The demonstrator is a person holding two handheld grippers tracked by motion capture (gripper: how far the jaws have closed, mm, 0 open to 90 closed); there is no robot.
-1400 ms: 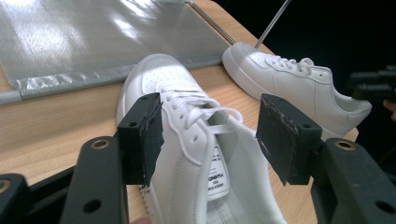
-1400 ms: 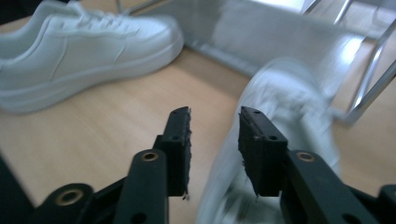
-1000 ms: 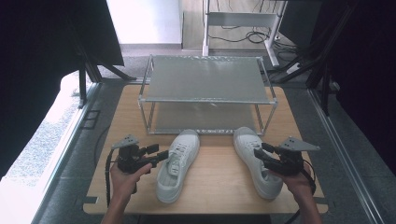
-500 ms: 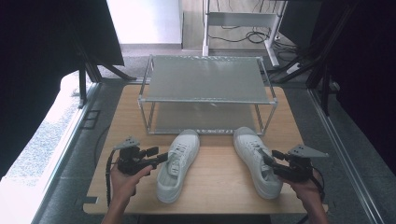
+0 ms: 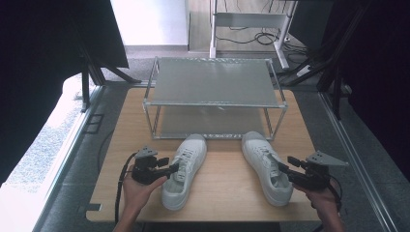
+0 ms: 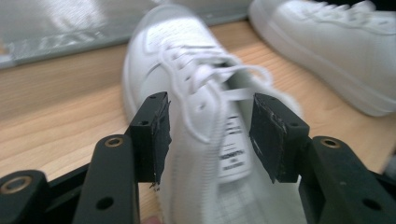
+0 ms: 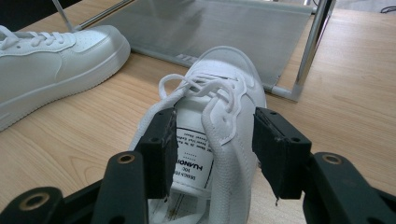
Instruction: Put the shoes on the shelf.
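Just then, both pairs of fingers stood spread: my left gripper (image 5: 173, 168) straddled the collar of the left shoe (image 5: 183, 169), my right gripper (image 5: 285, 166) the tongue side of the right shoe (image 5: 267, 166), neither pinching yet. Within the last second I had drawn the right gripper lower toward the heel, so both grasps looked nearly ready. Both shoes lay lengthwise on the worktop (image 5: 227, 186), toes toward the rack (image 5: 212, 99).
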